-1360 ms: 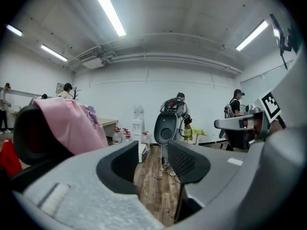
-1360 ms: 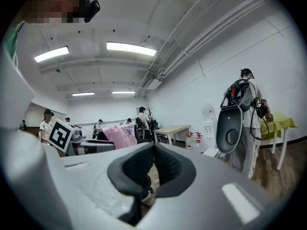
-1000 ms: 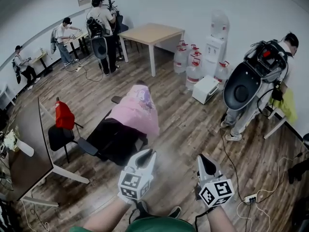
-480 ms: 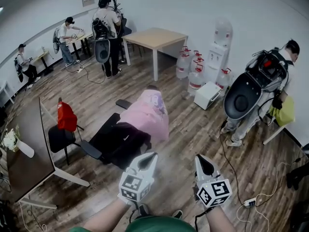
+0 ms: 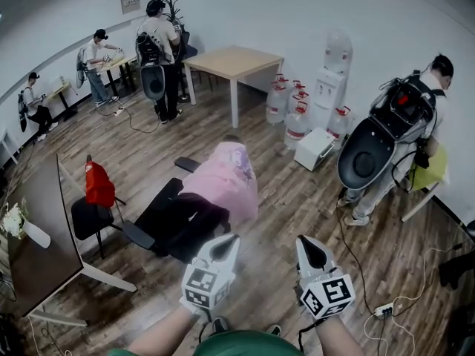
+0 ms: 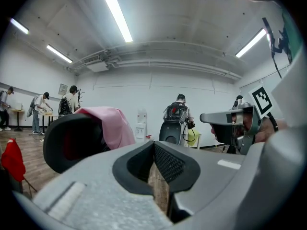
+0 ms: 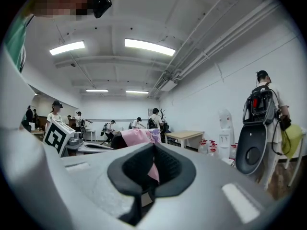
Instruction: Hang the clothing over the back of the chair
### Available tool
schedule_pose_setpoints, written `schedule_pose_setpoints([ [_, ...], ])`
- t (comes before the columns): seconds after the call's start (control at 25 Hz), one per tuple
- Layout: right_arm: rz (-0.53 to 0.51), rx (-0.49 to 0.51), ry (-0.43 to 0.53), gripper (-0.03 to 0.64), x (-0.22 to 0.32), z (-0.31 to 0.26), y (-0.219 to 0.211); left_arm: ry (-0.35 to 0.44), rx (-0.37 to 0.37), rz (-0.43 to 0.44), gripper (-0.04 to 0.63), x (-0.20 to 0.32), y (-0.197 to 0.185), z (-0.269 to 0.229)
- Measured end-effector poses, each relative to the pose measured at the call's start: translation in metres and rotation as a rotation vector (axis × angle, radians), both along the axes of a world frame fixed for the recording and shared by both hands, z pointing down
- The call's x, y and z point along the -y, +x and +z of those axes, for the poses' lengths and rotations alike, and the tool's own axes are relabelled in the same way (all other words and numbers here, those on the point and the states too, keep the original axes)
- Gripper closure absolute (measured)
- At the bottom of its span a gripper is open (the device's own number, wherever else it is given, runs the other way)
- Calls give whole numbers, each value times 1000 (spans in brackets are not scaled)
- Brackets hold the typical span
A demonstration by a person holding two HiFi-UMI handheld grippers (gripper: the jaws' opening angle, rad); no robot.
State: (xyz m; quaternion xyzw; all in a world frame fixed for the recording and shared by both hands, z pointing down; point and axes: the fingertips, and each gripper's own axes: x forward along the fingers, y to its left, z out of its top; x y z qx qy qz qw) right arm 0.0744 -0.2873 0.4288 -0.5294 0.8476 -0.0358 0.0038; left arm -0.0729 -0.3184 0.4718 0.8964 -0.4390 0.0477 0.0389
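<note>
A pink garment (image 5: 226,180) lies draped over the back of a black office chair (image 5: 178,217) in the middle of the wooden floor. Both grippers hang in the air short of the chair and touch nothing. My left gripper (image 5: 225,243) is shut and empty. To its right, my right gripper (image 5: 309,245) is also shut with nothing in it. In the left gripper view the garment (image 6: 109,128) sits on the chair back (image 6: 72,140) ahead of the closed jaws. From the right gripper view the garment (image 7: 139,137) shows far beyond the jaw tips.
A chair with a red bag (image 5: 98,185) and a dark desk (image 5: 41,236) stand at the left. A person with a large backpack (image 5: 386,139) stands at the right near water jugs (image 5: 295,110). A wooden table (image 5: 234,56) is behind. A power strip (image 5: 382,310) lies on the floor.
Both grippers have drifted a little away from the chair and stay empty. The pink garment rests on the chair back throughout.
</note>
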Motion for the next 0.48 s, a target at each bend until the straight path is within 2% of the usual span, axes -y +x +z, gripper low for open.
schedule_pose_setpoints([
  [0.48, -18, -5, 7, 623, -1, -3, 1, 5, -9, -14, 584, -2, -2, -4],
])
